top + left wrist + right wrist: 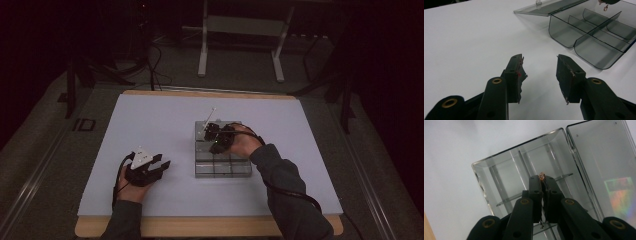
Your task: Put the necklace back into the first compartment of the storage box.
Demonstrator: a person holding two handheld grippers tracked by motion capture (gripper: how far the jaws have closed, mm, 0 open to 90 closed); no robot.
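Observation:
A clear plastic organiser box [220, 161] with several empty compartments lies on the white table sheet, its lid [604, 157] folded open flat beside it. My right gripper [542, 178] hovers over the box's compartments [506, 182], shut on a small copper-coloured piece [541, 176] that pokes out at the fingertips. The same piece [605, 7] hangs above the box [596, 37] in the left gripper view. My left gripper [539, 67] stands open with nothing between its fingers, low over the sheet to the left of the box, seen from above as the left gripper [159, 165].
The white sheet [150, 120] covers most of a wooden table [200, 227]. Beyond the far edge stand white frame legs [202, 55] and cables on the dark floor. Bare sheet lies to the left of and behind the box.

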